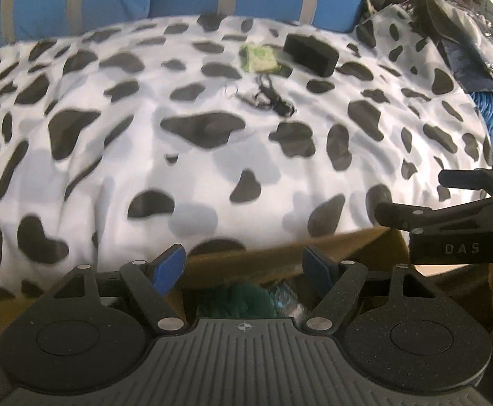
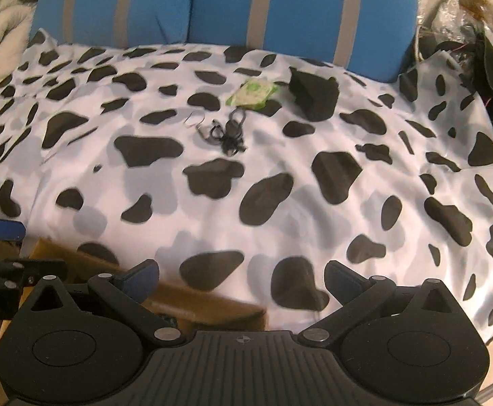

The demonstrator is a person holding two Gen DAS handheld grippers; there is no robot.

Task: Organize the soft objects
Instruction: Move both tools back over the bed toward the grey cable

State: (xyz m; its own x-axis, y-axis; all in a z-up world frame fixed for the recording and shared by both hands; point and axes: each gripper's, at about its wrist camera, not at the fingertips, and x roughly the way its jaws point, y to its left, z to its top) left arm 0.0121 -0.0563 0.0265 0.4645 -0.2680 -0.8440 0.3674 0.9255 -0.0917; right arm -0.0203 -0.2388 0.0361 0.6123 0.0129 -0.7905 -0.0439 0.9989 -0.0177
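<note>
Both tongs are hanging over the near edge of a bed, pointing steeply down. The left tongs are standing released, blue pads well apart with nothing between them; the right tongs are likewise standing released and empty. Below them an open cardboard box is sitting against the bed edge, and a soft green object is lying inside it, directly under the left tongs and partly hidden by the tool body. A crinkly clear wrapper is lying beside it.

The cow-print cover is spreading across the whole bed; it is probably light, limp and prone to sliding, so pinching a fold near an edge is likely the surest hold. Further back on the cover, a green packet, a dark case and a tangle of black cord are lying close together, well apart from both tongs. Blue striped cushions are standing behind.
</note>
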